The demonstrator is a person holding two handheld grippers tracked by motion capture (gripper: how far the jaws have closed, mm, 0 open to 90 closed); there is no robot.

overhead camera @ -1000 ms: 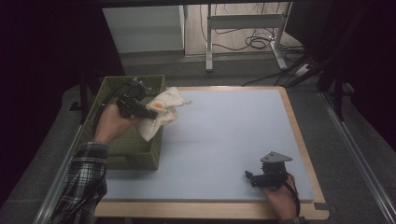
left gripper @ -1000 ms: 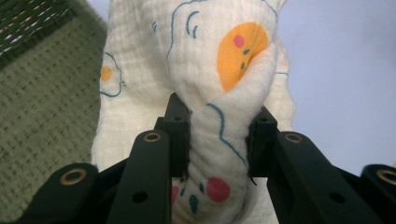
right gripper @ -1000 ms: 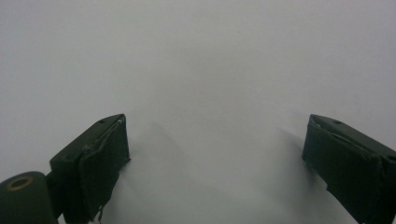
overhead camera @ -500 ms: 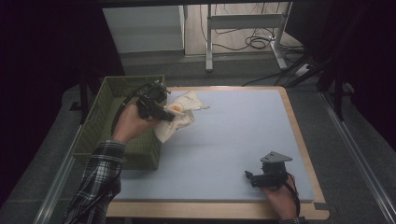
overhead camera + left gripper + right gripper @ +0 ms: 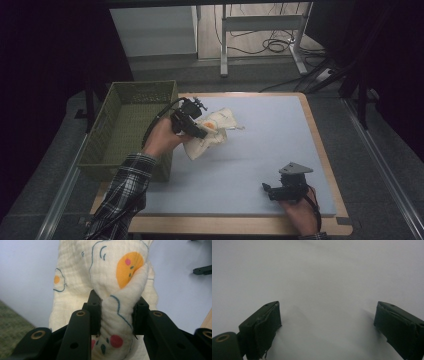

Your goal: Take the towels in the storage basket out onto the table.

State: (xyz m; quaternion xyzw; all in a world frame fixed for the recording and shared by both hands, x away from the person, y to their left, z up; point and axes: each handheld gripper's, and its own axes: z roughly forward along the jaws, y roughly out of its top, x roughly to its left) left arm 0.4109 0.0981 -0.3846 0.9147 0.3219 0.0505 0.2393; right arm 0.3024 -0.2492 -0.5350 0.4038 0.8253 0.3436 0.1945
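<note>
Cloth [image 5: 212, 131]: cream muslin with orange blobs, red dots and teal line print. It's bunched up and held off the table, hanging over the left part of the light blue mat [image 5: 260, 150], just right of the basket's right wall. One loose corner sticks out to the right; the lower fold droops toward the mat. Can't tell whether that fold touches the surface.

Left gripper [image 5: 192, 127]: clamped on the cloth. In the left gripper view the cloth [image 5: 117, 290] sits as a thick twisted wad between the two black pads [image 5: 95, 312], both pressing into the fabric, and the rest of it fans out above them. Jaws stand partly apart because of the wad's bulk. The left hand [image 5: 162, 137], with a plaid sleeve behind it, carries the gripper above the line between basket and mat; its cable loops back over the basket.

Basket [image 5: 100, 150]: olive green mesh, rectangular, at the left edge of the table, touching or just beside the mat's left border.

Right gripper [image 5: 267, 189]: resting low at the near right of the mat, well apart from the cloth, grey three-cornered plate on top. Right gripper view: both pads [image 5: 265, 325] wide apart, bare mat between them, gripping nothing.

Mat sits in a wooden frame [image 5: 320, 150]. Desk legs and cables on the floor beyond the far edge.
</note>
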